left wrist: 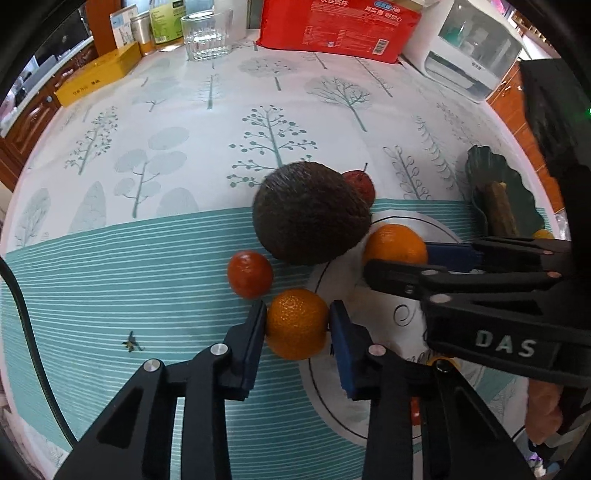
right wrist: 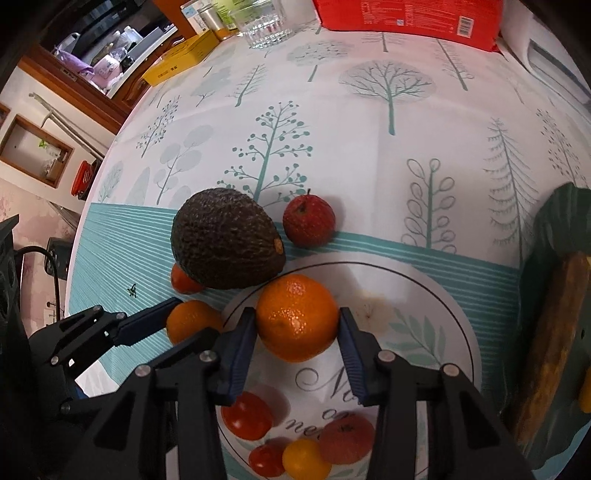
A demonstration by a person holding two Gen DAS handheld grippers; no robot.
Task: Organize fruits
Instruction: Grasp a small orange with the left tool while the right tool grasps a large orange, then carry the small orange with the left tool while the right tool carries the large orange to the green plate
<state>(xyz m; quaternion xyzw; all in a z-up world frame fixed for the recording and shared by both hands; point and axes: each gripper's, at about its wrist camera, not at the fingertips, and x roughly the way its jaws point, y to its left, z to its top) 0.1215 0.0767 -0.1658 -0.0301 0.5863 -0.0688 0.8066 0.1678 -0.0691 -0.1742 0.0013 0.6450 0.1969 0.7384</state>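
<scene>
Left wrist view: left tongs (left wrist: 297, 325) straddle a small orange (left wrist: 296, 324) on the striped cloth of the table (left wrist: 110, 295), just off the white plate's (left wrist: 376, 314) rim. Left pad touches the peel; right pad sits just beside it, so a firm grasp cannot be told. A red tomato (left wrist: 250, 274) lies just beyond, an avocado (left wrist: 311, 213) behind that, a red apple-like fruit (left wrist: 359, 184) peeking past the avocado. Right tongs (left wrist: 399, 254) come in from the right around a second orange (left wrist: 394, 244) on the plate. Green dish (left wrist: 517, 192) far right.

Right wrist view: right tongs (right wrist: 297, 328) close against the second orange (right wrist: 297, 317), both pads touching its sides, fruit resting on the plate (right wrist: 443, 332). Small tomatoes (right wrist: 246, 415) cluster at the plate's near edge. Left tongs (right wrist: 184, 317) sit at lower left around the small orange (right wrist: 192, 319). Glass (right wrist: 264, 22) at the far table edge.
</scene>
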